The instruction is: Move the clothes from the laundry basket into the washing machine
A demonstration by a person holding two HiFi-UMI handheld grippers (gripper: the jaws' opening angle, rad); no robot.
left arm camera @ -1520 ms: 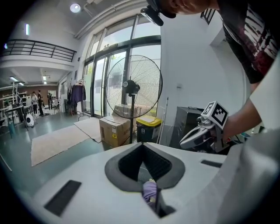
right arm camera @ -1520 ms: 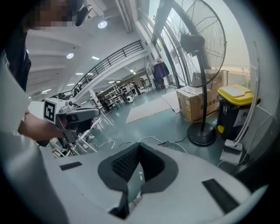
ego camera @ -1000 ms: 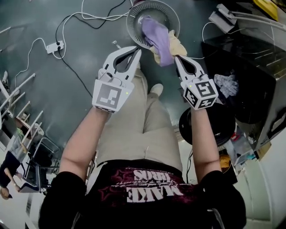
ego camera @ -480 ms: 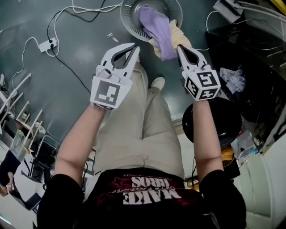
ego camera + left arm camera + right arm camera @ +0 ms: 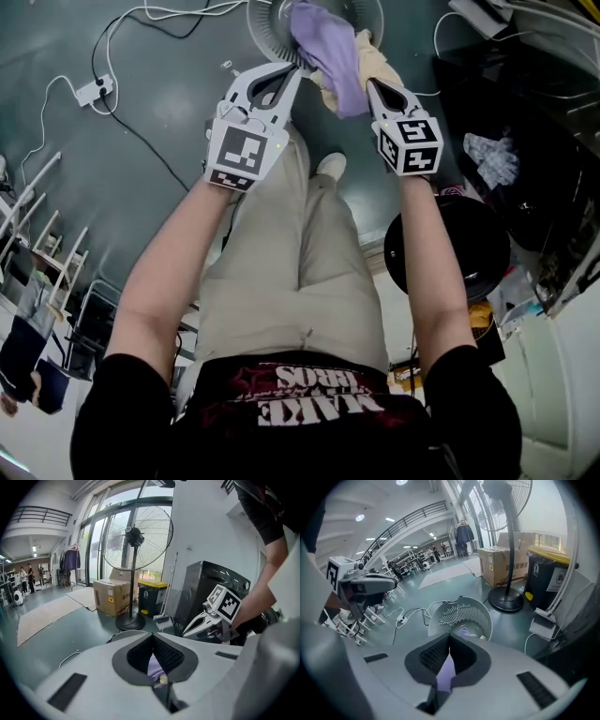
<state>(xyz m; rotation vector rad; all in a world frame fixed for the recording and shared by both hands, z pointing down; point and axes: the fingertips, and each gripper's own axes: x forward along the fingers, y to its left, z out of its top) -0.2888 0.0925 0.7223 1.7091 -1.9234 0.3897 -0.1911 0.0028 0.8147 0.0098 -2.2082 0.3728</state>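
A round white laundry basket [image 5: 267,28] stands on the floor at the top of the head view. A purple garment [image 5: 328,52] spills over its near rim, with a cream one [image 5: 375,66] beside it. My left gripper [image 5: 298,67] is shut, its tips at the basket's near rim just left of the purple garment. My right gripper [image 5: 370,84] is also shut, right beside the cream and purple clothes. The purple cloth [image 5: 446,670] shows through the slit of the right jaws. Neither gripper grips anything. A dark machine [image 5: 534,122] stands at the right.
Cables and a power strip [image 5: 92,91] lie on the floor at the left. A black round object [image 5: 459,253] sits by my right leg, with a patterned cloth [image 5: 492,157] on the dark machine. A standing fan [image 5: 136,536], cardboard box [image 5: 111,597] and yellow-lidded bin [image 5: 152,595] stand beyond.
Both grippers have sunk toward the basket, moving up the picture until their tips reach its rim and the clothes. Their jaws stayed shut. The clothes have not moved.
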